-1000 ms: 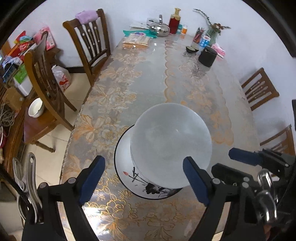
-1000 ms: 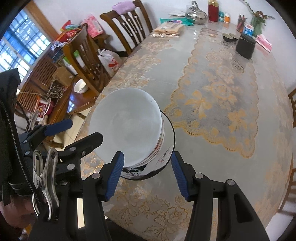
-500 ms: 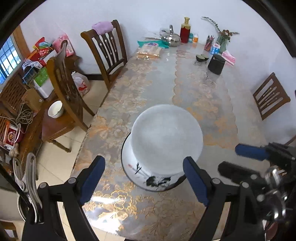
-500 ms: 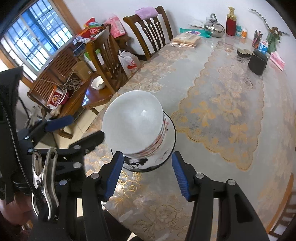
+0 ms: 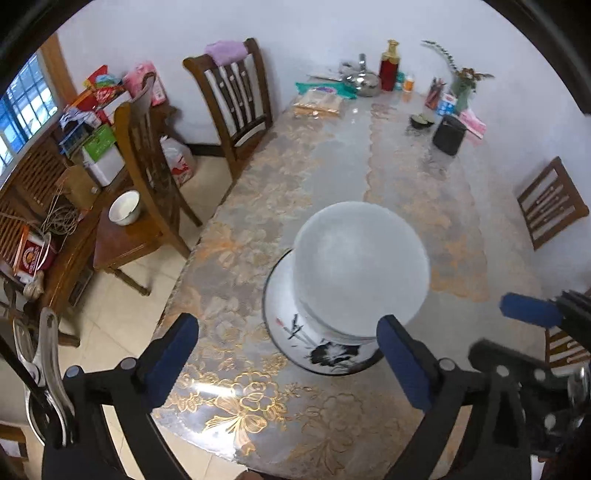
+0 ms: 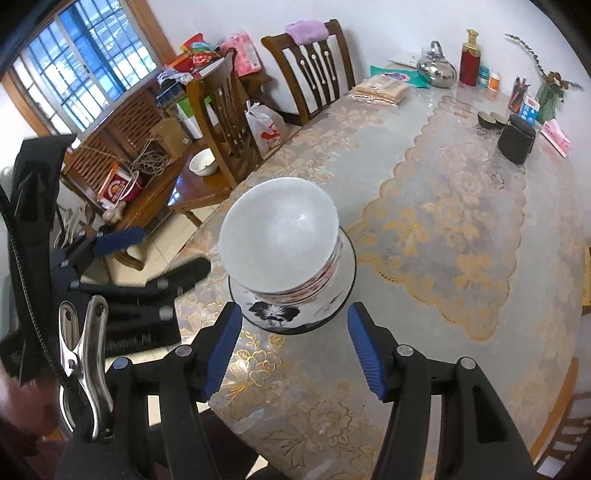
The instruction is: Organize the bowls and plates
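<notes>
As we drew both grippers back from the stack of bowls (image 6: pixel 279 236), it stayed nested on the plate (image 6: pixel 295 314) near the table (image 6: pixel 461 229) edge. Our left gripper (image 5: pixel 288 360) and right gripper (image 6: pixel 295 349) had just widened, empty, so stacking looked finished.

White walls (image 5: pixel 295 33), barred window (image 6: pixel 74 70), wooden chairs (image 5: pixel 232 99), tiled floor (image 5: pixel 110 321), floral-clothed table (image 6: pixel 461 240).
</notes>
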### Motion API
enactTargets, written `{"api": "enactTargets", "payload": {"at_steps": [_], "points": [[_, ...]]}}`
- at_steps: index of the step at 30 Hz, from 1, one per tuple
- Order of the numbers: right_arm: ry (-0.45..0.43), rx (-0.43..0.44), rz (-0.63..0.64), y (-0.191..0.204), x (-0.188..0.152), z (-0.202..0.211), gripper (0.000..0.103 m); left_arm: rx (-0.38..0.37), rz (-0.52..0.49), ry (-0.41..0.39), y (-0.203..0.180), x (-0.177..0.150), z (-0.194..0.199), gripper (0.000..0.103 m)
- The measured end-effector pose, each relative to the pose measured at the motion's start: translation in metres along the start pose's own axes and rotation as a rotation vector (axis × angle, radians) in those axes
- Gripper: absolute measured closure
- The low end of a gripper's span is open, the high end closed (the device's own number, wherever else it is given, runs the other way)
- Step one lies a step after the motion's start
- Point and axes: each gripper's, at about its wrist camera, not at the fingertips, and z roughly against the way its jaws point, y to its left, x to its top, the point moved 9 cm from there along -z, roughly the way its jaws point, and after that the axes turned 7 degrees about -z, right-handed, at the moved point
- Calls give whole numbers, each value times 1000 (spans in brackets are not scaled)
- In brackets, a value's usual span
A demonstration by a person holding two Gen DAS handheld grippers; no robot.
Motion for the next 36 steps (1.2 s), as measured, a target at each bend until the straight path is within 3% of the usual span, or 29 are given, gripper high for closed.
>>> {"api": "enactTargets", "payload": {"at_steps": [8,17,28,36], "points": [[-36,-31,9,3,3,-3,24,8,-38,15,12,-5,-4,0],[-52,-39,37,12,7,-2,23,1,-39,-6,22,1,-7,0],[-30,-139,50,6,8,-8,23,16,-73,-76,26,18,5,0],[-53,-130,7,2,14,-7,23,36,-85,-49,28,14,-1,0]]}}
